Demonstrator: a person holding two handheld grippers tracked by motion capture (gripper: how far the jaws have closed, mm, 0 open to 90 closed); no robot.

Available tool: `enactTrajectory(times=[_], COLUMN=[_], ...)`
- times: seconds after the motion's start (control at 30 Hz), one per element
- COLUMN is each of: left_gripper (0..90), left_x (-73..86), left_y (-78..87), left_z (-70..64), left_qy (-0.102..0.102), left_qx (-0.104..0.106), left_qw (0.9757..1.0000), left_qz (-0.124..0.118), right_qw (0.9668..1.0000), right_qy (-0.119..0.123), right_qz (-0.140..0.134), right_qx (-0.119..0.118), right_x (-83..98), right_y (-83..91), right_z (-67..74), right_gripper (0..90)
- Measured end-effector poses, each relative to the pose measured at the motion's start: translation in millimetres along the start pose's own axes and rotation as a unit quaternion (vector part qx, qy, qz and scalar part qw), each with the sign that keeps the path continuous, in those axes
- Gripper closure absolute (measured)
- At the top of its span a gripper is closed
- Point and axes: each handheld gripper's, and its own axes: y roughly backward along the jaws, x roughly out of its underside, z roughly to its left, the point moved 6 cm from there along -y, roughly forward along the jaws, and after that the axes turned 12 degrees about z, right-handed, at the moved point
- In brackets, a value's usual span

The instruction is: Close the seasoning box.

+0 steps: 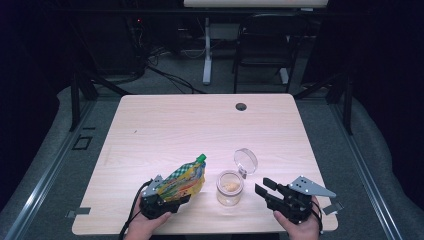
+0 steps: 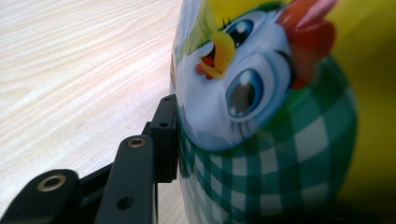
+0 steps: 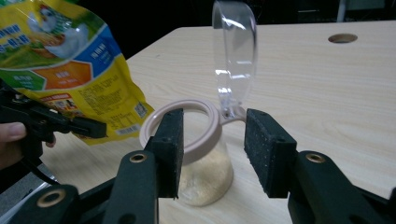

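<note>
Left gripper clamped on yellow-green foil spout pouch, spout tilted toward open clear plastic jar; right gripper empty, jaws apart, beside jar.

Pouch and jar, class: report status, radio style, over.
Left gripper shut on yellow pouch, lifted and tilted. Right gripper open, beside the jar, not touching. Jar's lid flipped open. Nothing between pouch and jar.

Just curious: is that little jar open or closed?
Open: the jar's clear hinged lid stands flipped up behind its rim.
</note>
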Motion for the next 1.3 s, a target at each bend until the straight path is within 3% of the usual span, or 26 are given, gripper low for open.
enactTrajectory(times=[0.27,0.47,0.87,1.0,1.3], left_gripper=[59.2,59.2,59.2,59.2,59.2], left_x=[-3.2,-4.2,-2.2,-1.5,0.5], left_y=[3.3,8.4,10.3,10.8,13.9], left_z=[4.3,12.6,17.7,17.8,19.2], left_qy=[-0.009,-0.008,-0.013,-0.021,-0.036], left_qx=[-0.051,-0.094,-0.115,-0.126,-0.159], left_qw=[0.9986,0.9955,0.9931,0.9915,0.9858], left_qz=[0.008,0.014,0.019,0.025,0.039], right_qw=[0.9994,0.9986,0.9978,0.9966,0.9960], right_qy=[0.033,0.052,0.062,0.078,0.082], right_qz=[0.000,0.007,0.009,0.015,0.025], right_qx=[0.008,-0.003,-0.022,-0.021,-0.026], right_x=[-20.9,-39.4,-62.2,-60.3,-48.5], right_y=[4.3,-2.9,-27.8,-30.5,-36.6], right_z=[19.6,32.3,49.1,53.9,57.4], right_gripper=[58.5,58.6,59.1,59.7,64.6])
